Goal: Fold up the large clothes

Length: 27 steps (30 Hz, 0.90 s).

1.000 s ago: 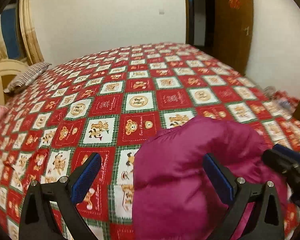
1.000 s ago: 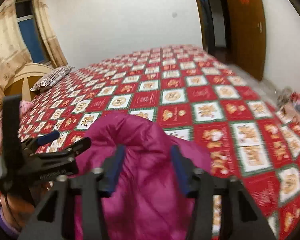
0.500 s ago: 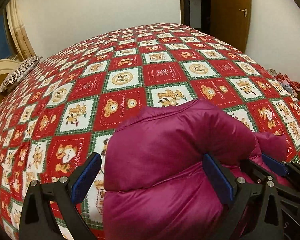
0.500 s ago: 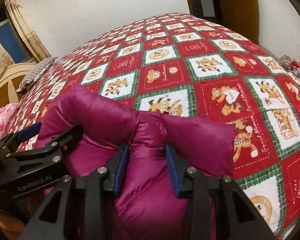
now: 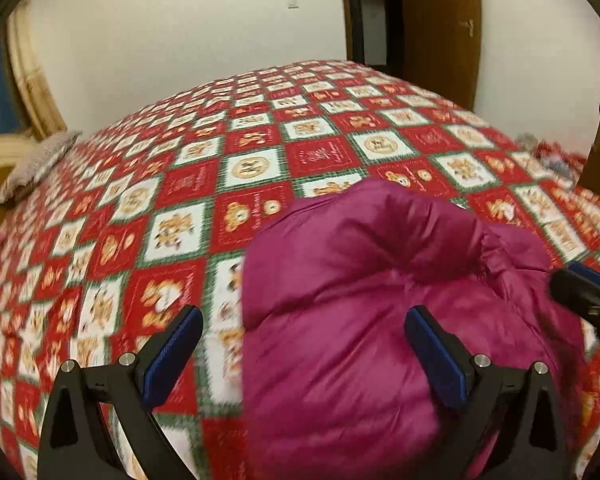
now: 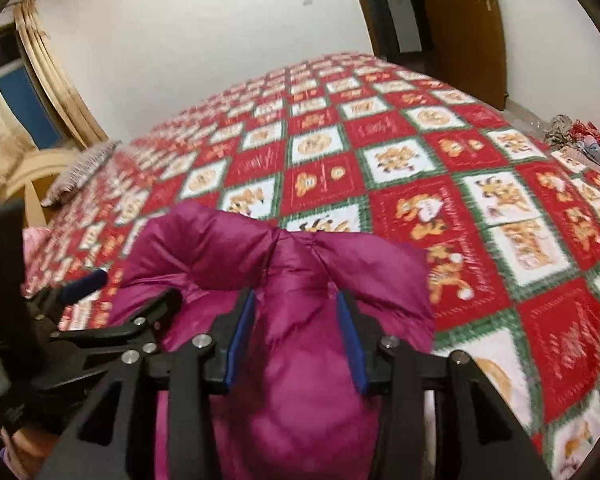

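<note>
A puffy magenta jacket (image 5: 380, 280) lies bunched in a thick fold on the red, white and green patchwork bedspread (image 5: 240, 168), near its front edge. My left gripper (image 5: 304, 340) is open wide over the jacket's left side, with its right finger above the fabric and its left finger over the bedspread. My right gripper (image 6: 294, 320) has a gathered ridge of the jacket (image 6: 300, 360) between its blue pads, and its jaws are opening. The fabric still fills the gap and touches both pads. In the right wrist view the left gripper (image 6: 134, 288) shows at the left.
A striped pillow (image 6: 80, 172) lies at the bed's far left by a wooden headboard (image 6: 28, 168). Pink cloth (image 6: 34, 240) sits at the left edge. A brown door (image 6: 460, 20) stands behind the bed. Clutter (image 6: 580, 132) lies on the floor at the right.
Both grippers dipped toward the bed with the jacket, then pulled back and tilted up. The right jaws stand a little wider on the fabric. The left stayed open.
</note>
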### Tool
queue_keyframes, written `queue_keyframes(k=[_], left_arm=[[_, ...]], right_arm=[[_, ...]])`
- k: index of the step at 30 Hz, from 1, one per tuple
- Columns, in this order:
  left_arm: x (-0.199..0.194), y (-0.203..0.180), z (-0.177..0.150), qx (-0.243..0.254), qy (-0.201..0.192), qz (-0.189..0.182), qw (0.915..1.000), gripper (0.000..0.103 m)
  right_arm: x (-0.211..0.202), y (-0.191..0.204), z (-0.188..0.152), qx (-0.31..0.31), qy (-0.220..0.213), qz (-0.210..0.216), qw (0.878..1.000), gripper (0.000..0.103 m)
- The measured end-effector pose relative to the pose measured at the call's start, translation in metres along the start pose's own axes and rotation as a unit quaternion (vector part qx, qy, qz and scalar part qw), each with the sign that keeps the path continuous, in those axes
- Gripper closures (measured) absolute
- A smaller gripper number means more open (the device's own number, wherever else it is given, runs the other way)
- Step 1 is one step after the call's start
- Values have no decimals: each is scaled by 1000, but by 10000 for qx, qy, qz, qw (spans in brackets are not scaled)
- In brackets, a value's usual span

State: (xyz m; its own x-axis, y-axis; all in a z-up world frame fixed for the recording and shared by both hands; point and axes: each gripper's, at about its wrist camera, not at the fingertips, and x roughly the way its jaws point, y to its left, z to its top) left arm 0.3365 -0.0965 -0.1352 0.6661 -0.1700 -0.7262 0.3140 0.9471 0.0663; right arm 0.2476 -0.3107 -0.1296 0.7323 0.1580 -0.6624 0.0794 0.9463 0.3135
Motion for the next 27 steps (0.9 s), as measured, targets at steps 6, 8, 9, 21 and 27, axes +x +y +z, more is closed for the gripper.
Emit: queue_keyframes(k=[6,8,9,21,27], left_arm=[[-8,49,-19,-1136,177,-759,9905,1],[-1,53,-26,-1377,336,-988,9850,1],[1,54,-29,-1461,377,-1121,9822,1],[28,53,-40,-1843,711,-2341,9519,1],[31,52,-42,-1591,730,-2568,9505,1]], right_arm=[[-36,-23,-17,249,-289,49,9993,20],[-29,-30,-21,454,-132,169,9987,20],[-25,-32,-21,528,-71,192,9984,20],[22,-38,-35,821,483,815,9921,14],[26,-45,-39,860,569,1103,9885,12]])
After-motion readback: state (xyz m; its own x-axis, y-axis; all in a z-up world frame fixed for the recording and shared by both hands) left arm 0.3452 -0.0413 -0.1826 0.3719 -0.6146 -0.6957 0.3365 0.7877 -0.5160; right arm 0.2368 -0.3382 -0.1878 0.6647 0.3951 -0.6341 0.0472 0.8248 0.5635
